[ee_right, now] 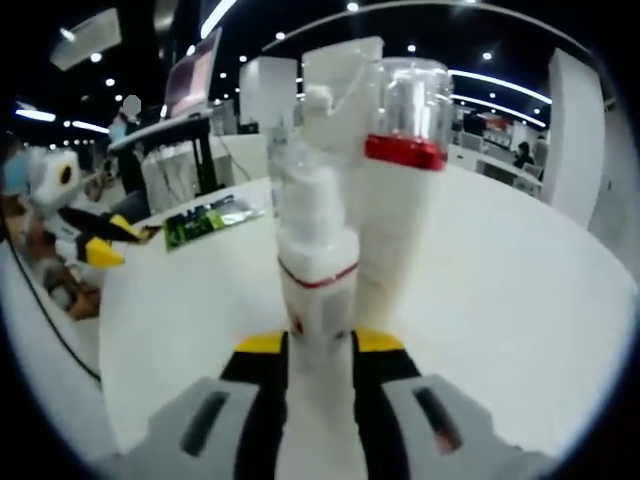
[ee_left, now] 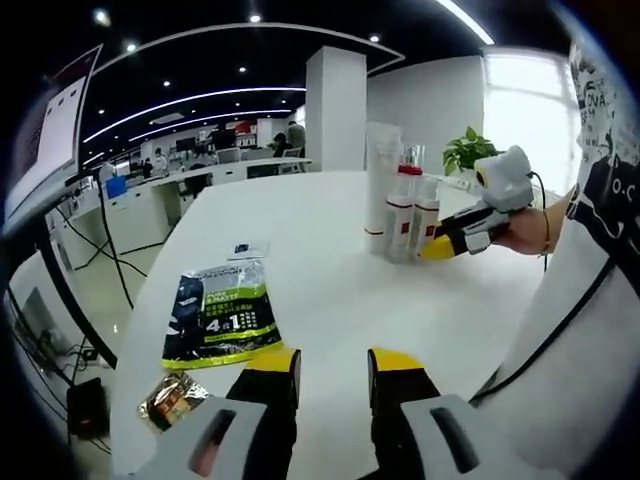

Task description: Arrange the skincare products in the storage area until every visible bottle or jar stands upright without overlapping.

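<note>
While both grippers work over the white table (ee_left: 330,260), the scene reads as follows.

Right gripper (ee_right: 320,345): its yellow-tipped jaws are clenched on the base of the small white bottle (ee_right: 315,265), which stands upright between them with a red band around its body and a clear cap.

Tall bottle (ee_right: 400,200): upright, white, with a red collar and clear cap; it sits just behind the small one and to its right, apparently touching it.

Bottle cluster (ee_left: 400,205): seen from the left gripper view, the bottles stand together upright toward the far side of the table, with the right gripper at their base.

Left gripper (ee_left: 334,365): jaws parted, nothing between them, low over the near table.

Green sachet (ee_left: 218,315): lies flat beside the left gripper's jaws.

Small brown packet (ee_left: 172,400): flat near the table edge.

Potted plant (ee_left: 468,152): behind the bottles.
</note>
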{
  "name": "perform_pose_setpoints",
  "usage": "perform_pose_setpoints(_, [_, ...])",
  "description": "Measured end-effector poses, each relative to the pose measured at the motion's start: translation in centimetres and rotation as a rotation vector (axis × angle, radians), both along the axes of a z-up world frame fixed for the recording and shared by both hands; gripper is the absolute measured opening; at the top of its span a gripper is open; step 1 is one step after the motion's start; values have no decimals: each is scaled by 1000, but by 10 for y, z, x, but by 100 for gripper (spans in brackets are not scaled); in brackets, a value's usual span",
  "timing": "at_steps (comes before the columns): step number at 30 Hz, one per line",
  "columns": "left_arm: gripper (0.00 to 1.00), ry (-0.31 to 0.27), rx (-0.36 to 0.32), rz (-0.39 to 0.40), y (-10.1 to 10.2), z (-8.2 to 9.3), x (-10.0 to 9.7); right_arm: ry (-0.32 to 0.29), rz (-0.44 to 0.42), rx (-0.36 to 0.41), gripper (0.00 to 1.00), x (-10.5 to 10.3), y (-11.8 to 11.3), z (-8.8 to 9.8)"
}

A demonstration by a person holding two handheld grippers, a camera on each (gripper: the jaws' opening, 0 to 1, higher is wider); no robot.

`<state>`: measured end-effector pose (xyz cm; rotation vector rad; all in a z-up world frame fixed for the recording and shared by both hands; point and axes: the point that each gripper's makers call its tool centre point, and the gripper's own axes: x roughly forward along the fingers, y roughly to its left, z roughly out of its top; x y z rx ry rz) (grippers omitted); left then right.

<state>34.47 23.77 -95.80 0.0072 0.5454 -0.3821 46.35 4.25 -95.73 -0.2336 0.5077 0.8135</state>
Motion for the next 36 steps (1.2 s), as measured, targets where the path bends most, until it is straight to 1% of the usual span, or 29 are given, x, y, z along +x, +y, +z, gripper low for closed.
perform_pose_setpoints(6, [27,7,-8,-5,-5,4,5,0,-2,3,23,-2,1,1])
perform_pose_setpoints(9, [27,13,-6,-5,-5,5,8,-6,-8,-10,23,-3,0,1])
perform_pose_setpoints(13, [27,20,-22,-7,-4,4,9,-2,-10,-19,23,-5,-1,0])
perform_pose_setpoints(22, [26,54,-7,-35,-2,-2,6,25,-35,2,22,-8,-6,-1])
perform_pose_setpoints(26, [26,58,-10,-42,-5,0,10,23,-34,-4,22,-10,-8,-1])
perform_pose_setpoints(29, [26,59,-4,-56,-7,0,14,21,-52,9,21,-6,-10,1])
perform_pose_setpoints(30, [26,63,-2,-60,-8,0,15,24,-55,15,21,-5,-10,2])
perform_pose_setpoints(32, [26,71,4,-69,-10,-1,15,47,-65,37,21,-6,-9,1])
perform_pose_setpoints(36, [26,73,7,-80,-12,0,18,40,-55,22,19,-7,-10,-1])
